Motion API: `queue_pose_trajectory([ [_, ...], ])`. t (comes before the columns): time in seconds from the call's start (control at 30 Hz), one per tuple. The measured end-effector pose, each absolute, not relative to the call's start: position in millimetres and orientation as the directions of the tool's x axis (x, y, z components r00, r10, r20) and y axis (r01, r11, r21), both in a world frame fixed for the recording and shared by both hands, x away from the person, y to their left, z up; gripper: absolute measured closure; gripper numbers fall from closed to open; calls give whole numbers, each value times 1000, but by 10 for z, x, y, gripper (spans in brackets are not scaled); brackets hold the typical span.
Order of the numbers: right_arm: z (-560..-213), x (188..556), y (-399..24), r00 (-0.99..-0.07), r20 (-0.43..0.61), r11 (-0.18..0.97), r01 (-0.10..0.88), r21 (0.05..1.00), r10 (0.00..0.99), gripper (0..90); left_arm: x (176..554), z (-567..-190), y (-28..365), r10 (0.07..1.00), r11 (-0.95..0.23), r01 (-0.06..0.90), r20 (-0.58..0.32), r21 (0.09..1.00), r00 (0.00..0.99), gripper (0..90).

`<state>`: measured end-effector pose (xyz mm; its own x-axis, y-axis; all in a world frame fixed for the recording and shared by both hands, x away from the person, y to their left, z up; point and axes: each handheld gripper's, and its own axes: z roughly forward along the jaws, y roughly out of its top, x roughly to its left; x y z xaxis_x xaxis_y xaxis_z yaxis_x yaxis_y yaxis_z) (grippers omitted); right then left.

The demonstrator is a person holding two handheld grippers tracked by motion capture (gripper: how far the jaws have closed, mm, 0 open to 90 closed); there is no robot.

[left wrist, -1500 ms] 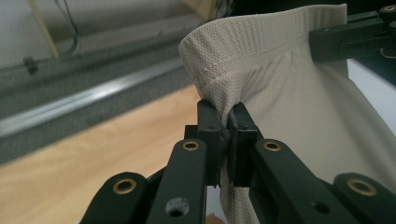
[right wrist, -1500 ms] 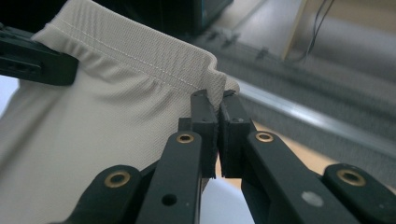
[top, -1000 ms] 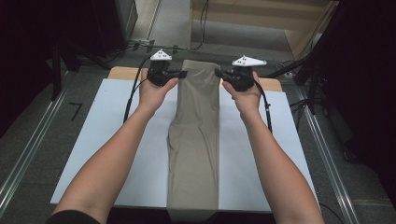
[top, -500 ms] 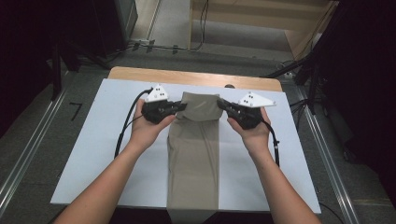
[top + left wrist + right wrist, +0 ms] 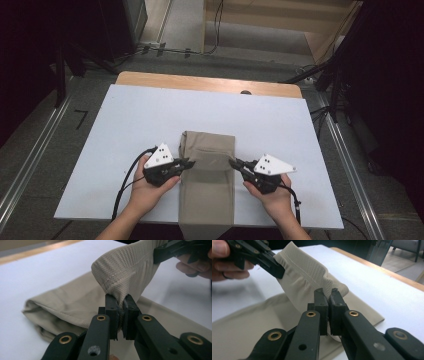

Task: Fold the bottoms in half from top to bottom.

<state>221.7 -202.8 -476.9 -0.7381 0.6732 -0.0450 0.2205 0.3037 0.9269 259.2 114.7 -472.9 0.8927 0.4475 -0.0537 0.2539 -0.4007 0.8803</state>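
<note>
One pair of beige trousers (image 5: 207,175), two tools. Your left tool (image 5: 186,163) is clamped on one corner of the waistband, your right tool (image 5: 234,162) clamped on the other. The cloth is plain khaki, fine weave, stitched hem, folded over itself, lying lower centre of frame on the white surface (image 5: 125,125).

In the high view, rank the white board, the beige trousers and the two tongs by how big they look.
1. White board, largest.
2. Beige trousers.
3. Left tongs and right tongs, smallest; the pair look alike, so no ranking between them.
</note>
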Motion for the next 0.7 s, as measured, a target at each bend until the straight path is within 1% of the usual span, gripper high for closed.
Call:
queue_pose_trajectory([
  [0.1, -4841, 2043, -2020, -756, -46, 319, 220, 922, 653, 851, 2377, -4783, 1162, 430, -455, 220, -4, 863, 903, 855],
  [0.23, -4897, 1878, -2002, -780, -40, 345, 230, 910, 625, 851, 2166, -4854, 1194, 406, -488, 231, -15, 842, 914, 854],
  [0.3, -4929, 1777, -1992, -788, -41, 360, 234, 903, 615, 851, 2057, -4857, 1192, 402, -511, 220, 5, 831, 916, 854],
  [0.37, -4960, 1680, -1990, -793, -35, 372, 246, 895, 609, 850, 1953, -4862, 1184, 379, -535, 202, 19, 820, 925, 853],
  [0.5, -5019, 1510, -2010, -807, 0, 371, 272, 888, 591, 849, 1771, -4922, 1190, 337, -569, 201, 3, 798, 941, 851],
  [0.6, -5052, 1367, -1999, -833, -36, 417, 239, 877, 553, 849, 1680, -4971, 1221, 314, -588, 212, -21, 781, 949, 851],
  [0.7, -5093, 1276, -1988, -853, -26, 436, 240, 867, 522, 848, 1631, -4988, 1256, 299, -595, 218, -38, 774, 954, 852],
])
